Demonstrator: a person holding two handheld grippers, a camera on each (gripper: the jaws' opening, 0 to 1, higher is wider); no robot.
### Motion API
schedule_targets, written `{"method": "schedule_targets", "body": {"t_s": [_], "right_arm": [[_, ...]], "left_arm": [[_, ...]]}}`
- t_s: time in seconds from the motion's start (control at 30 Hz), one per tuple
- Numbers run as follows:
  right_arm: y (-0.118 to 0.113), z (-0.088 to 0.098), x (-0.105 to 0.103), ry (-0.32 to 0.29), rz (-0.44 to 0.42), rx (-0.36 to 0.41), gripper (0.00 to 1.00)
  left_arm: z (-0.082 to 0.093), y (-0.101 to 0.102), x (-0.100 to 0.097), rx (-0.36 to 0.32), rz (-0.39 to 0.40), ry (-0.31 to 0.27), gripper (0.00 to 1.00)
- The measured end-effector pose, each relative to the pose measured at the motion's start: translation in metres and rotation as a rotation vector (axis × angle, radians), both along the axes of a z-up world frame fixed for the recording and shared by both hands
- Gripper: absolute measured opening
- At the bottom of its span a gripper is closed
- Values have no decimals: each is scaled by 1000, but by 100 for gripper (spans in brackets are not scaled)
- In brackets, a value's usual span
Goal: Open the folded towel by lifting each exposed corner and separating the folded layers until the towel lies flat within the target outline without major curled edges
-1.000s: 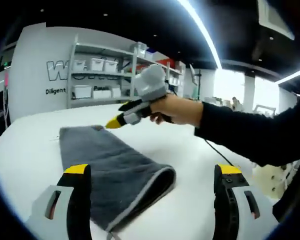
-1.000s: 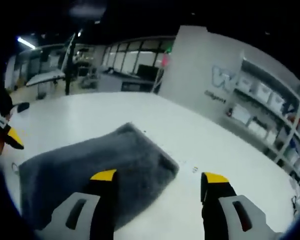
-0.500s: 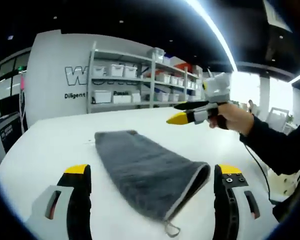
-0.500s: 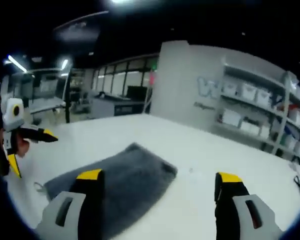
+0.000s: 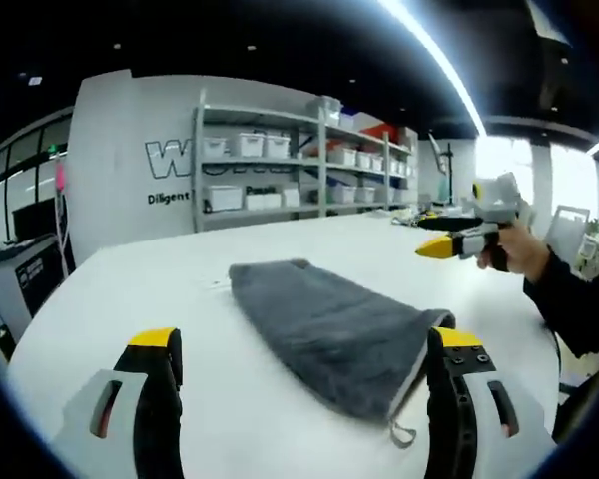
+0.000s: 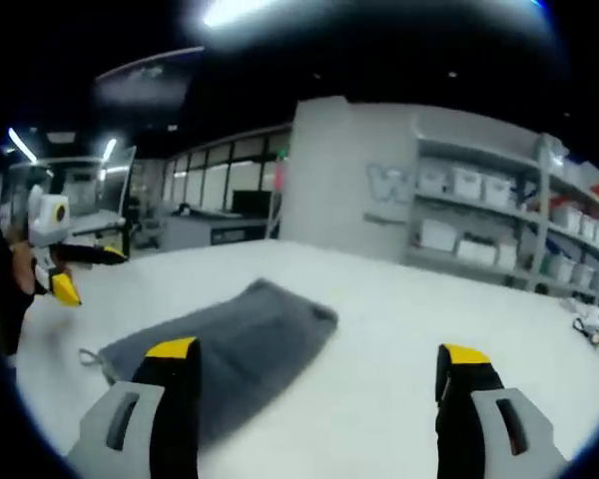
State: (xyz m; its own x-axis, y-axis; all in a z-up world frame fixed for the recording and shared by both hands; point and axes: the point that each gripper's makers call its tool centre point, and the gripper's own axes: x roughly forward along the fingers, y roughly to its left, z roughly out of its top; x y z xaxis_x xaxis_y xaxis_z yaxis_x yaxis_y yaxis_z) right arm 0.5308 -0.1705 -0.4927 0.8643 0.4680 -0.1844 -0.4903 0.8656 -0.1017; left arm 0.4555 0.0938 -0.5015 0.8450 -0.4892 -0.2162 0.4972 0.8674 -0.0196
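Both grippers, left (image 5: 295, 374) and right (image 6: 314, 384), jaws apart, have backed off | grey towel (image 5: 334, 324) on table (image 5: 130, 289) still folded | unfolding not begun

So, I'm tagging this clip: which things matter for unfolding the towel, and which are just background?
Job:
folded grey towel
its hanging loop
white table
left gripper
right gripper

Background:
shelving with white bins
wall lettering

Left gripper (image 5: 304, 374): grey plastic jaws, black inner faces, yellow tips, slotted sides.
Right gripper (image 6: 319, 384): same grey, black and yellow build.
Sleeve (image 5: 579, 304): dark, long, behind the right gripper.
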Motion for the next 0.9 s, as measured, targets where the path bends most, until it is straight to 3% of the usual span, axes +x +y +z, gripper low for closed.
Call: {"method": "schedule_targets", "body": {"t_s": [0.33, 0.57, 0.73, 0.9], "right_arm": [[-13, -11, -31, 13, -17, 25, 99], [-23, -18, -30, 14, -48, 59, 99], [-25, -21, -31, 9, -49, 68, 99], [-27, -31, -26, -9, -51, 25, 99]], "left_arm": [[-7, 12, -3, 1, -2, 15, 100], [-17, 24, -7, 6, 3, 22, 100], [-21, 32, -4, -30, 0, 2, 100], [-27, 30, -6, -45, 4, 4, 100]]}}
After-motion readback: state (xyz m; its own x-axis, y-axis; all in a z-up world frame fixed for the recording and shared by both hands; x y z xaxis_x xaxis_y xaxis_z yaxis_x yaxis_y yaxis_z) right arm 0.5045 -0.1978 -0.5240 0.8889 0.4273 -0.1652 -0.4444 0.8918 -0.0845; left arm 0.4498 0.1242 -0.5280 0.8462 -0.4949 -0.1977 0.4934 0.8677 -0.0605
